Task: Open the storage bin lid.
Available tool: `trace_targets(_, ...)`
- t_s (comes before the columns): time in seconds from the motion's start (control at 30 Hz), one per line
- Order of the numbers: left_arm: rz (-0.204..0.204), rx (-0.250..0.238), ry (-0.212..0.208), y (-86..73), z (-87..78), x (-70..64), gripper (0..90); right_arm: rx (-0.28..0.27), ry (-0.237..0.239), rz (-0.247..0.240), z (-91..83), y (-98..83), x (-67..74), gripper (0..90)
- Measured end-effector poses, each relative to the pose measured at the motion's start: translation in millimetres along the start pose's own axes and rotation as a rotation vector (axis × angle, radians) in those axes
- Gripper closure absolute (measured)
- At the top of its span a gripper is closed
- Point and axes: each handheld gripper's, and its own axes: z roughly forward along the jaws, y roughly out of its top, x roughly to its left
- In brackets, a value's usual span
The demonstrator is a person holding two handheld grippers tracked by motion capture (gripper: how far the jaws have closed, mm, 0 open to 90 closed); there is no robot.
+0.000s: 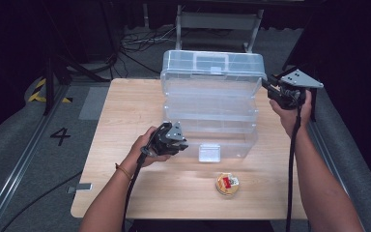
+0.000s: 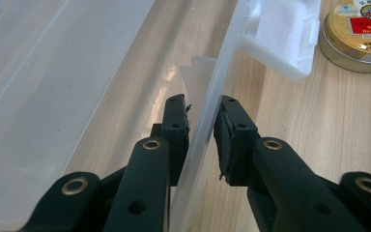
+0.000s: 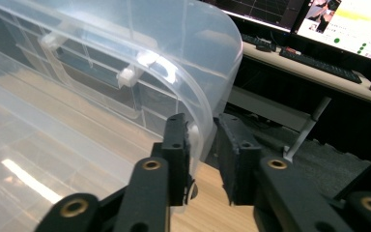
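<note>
"While the lid [image 1: 212, 67] of the clear box [image 1: 207, 126] stands upright, I have a gripper on each part of it. The left gripper [image 1: 184, 143] is at the near wall of the base and the right gripper [image 1: 265, 83] is up at the lid's far corner."

"Why both at once?"

"The base is light and would slide on the table [image 1: 125, 121], so the left one is there to pin it. In the left gripper view the thin wall runs straight between the jaws of that gripper [image 2: 203, 116] and lies against one pad. I can't tell whether the other pad really bites."

"And the right?"

"It has let go. In the right gripper view the lid's curved rim passes between the jaws of the right gripper [image 3: 203, 130]. It sits close to one pad, with a clear gap to the other. As I judge it, the lid stays up on its hinge, not on my grip."

"Where's the box relative to you?"

"The base lies directly ahead of the left jaws, with its floor off to one side of them. The white latch [image 2: 280, 38] is just beyond them on the other side. The lid rises ahead of the right jaws."

"And the little gold tin [image 1: 227, 184]?"

"It's outside the box, past the latch from the left jaws [image 2: 362, 34] — near, but not touching anything. I'd guess it goes in next, which is why the box is open and steadied — that's my guess, though."
</note>
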Motion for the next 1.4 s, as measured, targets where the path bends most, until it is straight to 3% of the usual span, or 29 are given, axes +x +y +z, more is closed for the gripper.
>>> trace_targets(0.13, 0.000, -0.001, 0.000, -0.1, -0.1, 0.2, 76.0, -0.001, -0.014, 0.021, 6.8, 3.3, -0.5, 79.5)
trace_targets(0.23, 0.001, 0.000, -0.002, -0.3, -0.3, 0.5, 76.2, 0.004, -0.038, 0.001, 11.1, 6.2, -0.2, 81.8)
trace_targets(0.5, 0.003, -0.002, 0.000, -0.7, -0.5, 0.7, 76.2, -0.001, -0.078, 0.012, 23.4, 9.6, -1.7, 84.9)
trace_targets(0.73, -0.004, -0.005, -0.006, -1.4, -0.3, 0.3, 76.1, -0.010, -0.064, 0.077, 38.7, 13.3, -10.2, 85.5)
trace_targets(1.0, -0.001, -0.015, 0.002, -2.9, -0.4, 0.1, 75.7, 0.005, -0.031, 0.113, 52.0, 17.7, -20.4, 85.7)
trace_targets(1.4, -0.009, -0.027, -0.015, -4.7, 0.1, 2.2, 75.9, 0.030, -0.008, 0.131, 68.4, 21.8, -30.1, 85.7)
